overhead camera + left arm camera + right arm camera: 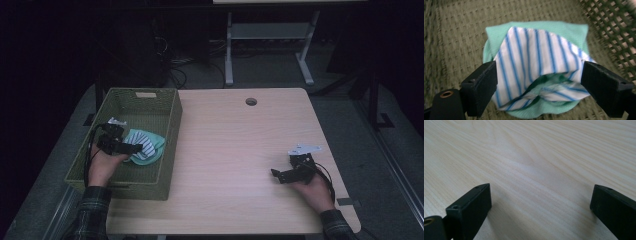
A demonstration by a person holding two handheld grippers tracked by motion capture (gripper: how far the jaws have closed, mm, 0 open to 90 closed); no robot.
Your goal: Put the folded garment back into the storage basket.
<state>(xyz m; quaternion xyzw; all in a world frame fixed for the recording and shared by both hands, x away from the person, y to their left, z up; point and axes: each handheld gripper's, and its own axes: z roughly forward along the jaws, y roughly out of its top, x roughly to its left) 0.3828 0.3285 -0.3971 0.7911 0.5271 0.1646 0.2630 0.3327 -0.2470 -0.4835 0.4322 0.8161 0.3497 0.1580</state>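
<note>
Woven basket [170, 131], soft striped cloth [536, 62]

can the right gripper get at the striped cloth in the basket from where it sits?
Probably not without a long move. The right gripper sits open over bare table, and the striped cloth lies inside the green woven basket, behind its near wall, with the left gripper already over it.
</note>
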